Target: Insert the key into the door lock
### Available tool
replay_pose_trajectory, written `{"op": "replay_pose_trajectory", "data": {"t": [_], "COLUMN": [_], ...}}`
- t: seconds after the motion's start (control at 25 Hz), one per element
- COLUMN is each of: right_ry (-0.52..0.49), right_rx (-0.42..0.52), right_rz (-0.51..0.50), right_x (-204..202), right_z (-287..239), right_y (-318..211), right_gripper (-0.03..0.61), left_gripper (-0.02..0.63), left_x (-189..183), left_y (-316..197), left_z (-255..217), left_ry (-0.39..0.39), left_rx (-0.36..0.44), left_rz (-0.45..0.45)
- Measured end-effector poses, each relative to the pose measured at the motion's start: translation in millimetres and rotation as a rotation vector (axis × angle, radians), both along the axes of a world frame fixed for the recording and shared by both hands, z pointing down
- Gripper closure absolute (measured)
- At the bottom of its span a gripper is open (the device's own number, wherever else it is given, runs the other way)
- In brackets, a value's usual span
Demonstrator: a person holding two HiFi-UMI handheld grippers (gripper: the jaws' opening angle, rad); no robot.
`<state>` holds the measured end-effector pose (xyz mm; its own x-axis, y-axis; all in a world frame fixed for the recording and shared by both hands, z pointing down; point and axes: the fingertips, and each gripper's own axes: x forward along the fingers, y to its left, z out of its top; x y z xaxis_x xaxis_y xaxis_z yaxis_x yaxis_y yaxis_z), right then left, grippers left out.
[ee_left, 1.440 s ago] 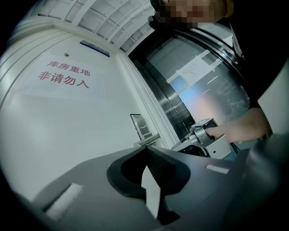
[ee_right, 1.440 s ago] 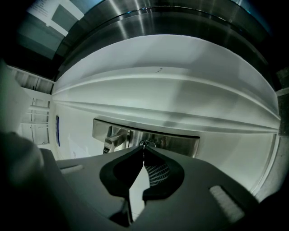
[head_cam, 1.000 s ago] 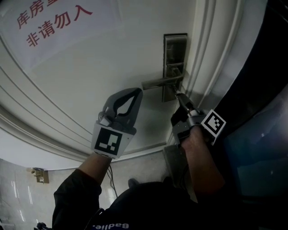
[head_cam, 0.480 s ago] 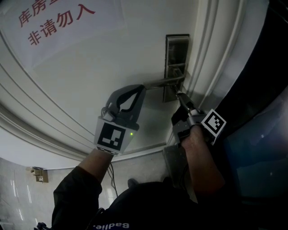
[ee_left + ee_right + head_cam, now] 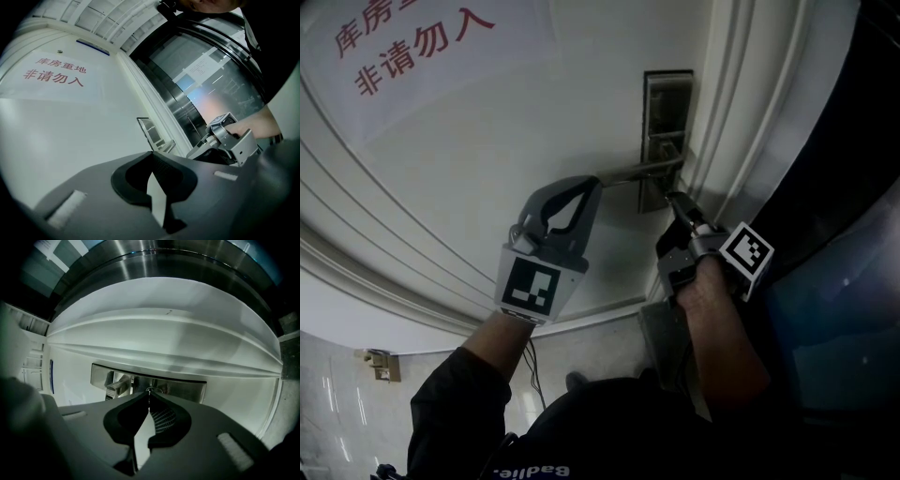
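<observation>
- Your right gripper (image 5: 678,202) has its jaws pressed together on a small metal piece at the tips, the key (image 5: 149,390).
- The key is at the lower end of the steel lock plate (image 5: 667,98), at about 6 o'clock from where the handle (image 5: 642,172) meets the plate. How deep it sits is too small to tell.
- In the head view, your right gripper reaches the plate from 5 o'clock, and its marker cube (image 5: 746,253) sits above your wrist.
- Your left gripper (image 5: 592,184) has its jaws together with nothing between them.
- Its tips lie just beside the free end of the handle, at 9 o'clock from the plate. You cannot tell whether they touch it.
- The lock plate sits at 1 o'clock from the centre of the head view, on the white door (image 5: 534,131).
- A sheet with red characters (image 5: 412,47) hangs at 11 o'clock.
</observation>
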<state>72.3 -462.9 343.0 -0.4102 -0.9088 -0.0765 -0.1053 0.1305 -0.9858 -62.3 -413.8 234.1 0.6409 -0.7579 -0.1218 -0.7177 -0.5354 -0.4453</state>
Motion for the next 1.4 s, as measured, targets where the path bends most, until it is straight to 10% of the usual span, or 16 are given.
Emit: {"op": "replay_pose_trajectory", "data": {"t": [1.4], "right_ry": [-0.001], "right_rx": [-0.052], "right_rz": [0.050], "right_x": [-8], "right_z": [-5], "right_y": [-14], "right_gripper": [0.566], "left_gripper": [0.595], "left_x": [2], "left_y": [3], "left_z": [1], "left_ry": [-0.015], "left_rx": [0.016], "left_rz": [0.013]}}
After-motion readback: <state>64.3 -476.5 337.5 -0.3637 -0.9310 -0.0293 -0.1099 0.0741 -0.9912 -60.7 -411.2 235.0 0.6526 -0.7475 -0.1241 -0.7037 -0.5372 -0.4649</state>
